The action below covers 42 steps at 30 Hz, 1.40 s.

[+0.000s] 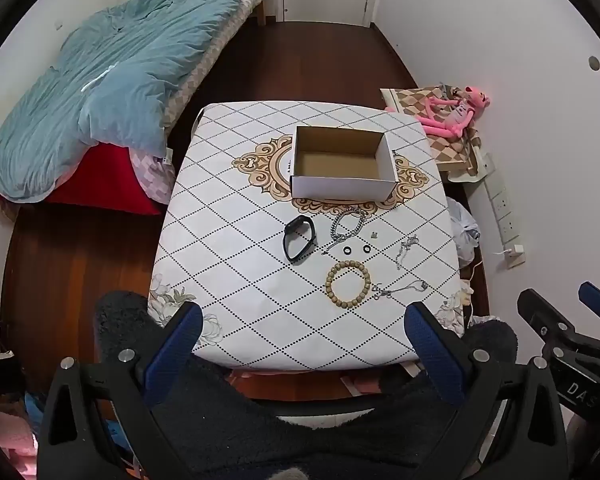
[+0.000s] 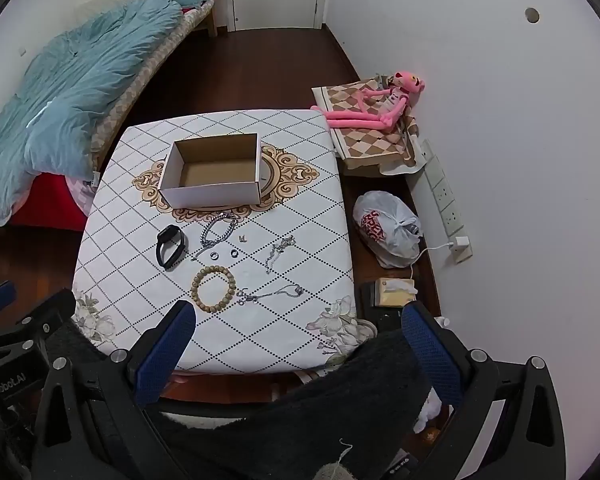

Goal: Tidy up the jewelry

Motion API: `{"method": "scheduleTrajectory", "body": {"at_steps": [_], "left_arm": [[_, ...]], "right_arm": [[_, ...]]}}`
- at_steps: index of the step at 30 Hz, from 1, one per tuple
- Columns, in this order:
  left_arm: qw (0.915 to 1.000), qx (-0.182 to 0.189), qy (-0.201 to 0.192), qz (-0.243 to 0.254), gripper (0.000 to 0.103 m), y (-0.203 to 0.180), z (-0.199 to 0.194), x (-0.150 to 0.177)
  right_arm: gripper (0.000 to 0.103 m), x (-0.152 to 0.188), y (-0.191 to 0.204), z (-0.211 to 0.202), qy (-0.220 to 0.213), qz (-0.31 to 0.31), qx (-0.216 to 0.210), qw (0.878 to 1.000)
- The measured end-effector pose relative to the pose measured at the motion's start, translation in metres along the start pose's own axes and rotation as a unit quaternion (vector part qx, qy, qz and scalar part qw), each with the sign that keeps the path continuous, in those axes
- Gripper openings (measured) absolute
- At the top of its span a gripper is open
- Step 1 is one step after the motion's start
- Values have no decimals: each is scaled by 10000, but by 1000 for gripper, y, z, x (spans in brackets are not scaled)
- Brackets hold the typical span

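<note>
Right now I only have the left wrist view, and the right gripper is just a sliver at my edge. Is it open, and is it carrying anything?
Observer: The right gripper is open, and there is nothing between its fingers.
Operator: Good. I see a scrap of plastic on the floor past the table's right side. What is it?
Observer: It is a knotted white plastic bag with red print, lying on the floor clear of the table.
Operator: Is there anything else down there, closer to me?
Observer: Yes, a yellowish box sits on the floor just off the table's near right corner.
</note>
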<state>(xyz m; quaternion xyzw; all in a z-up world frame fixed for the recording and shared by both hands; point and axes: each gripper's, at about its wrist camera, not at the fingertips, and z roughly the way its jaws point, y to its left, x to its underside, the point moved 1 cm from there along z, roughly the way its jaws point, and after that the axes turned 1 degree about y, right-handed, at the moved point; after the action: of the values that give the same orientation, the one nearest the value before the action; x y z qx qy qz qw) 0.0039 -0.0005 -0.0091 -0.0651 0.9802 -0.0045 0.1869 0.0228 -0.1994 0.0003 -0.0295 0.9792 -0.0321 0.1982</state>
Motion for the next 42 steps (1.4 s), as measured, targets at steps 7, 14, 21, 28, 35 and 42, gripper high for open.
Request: {"method": "scheduleTrajectory", "body": {"at_steps": [7, 14, 21, 28, 35, 42], "left_arm": [[10000, 6, -61, -28, 103, 0, 3, -1], [10000, 15, -81, 26, 103, -1, -10, -1], [10000, 43, -48, 20, 103, -2, -8, 0], [10000, 51, -16, 15, 103, -1, -7, 1], [10000, 78, -10, 10, 103, 0, -6, 1], [10000, 79, -8, 10, 103, 0, -6, 0]], "right_arm": [[103, 0, -1, -2, -29, 25, -53, 10000], [103, 0, 0, -6, -50, 30, -70, 10000], [103, -1, 0, -7, -59, 32, -71, 10000], [103, -1, -1, -8, -60, 35, -75, 9999], [103, -1, 0, -7, -67, 32, -65, 10000], [103, -4, -5, -10, -63, 9, -69, 10000]]}}
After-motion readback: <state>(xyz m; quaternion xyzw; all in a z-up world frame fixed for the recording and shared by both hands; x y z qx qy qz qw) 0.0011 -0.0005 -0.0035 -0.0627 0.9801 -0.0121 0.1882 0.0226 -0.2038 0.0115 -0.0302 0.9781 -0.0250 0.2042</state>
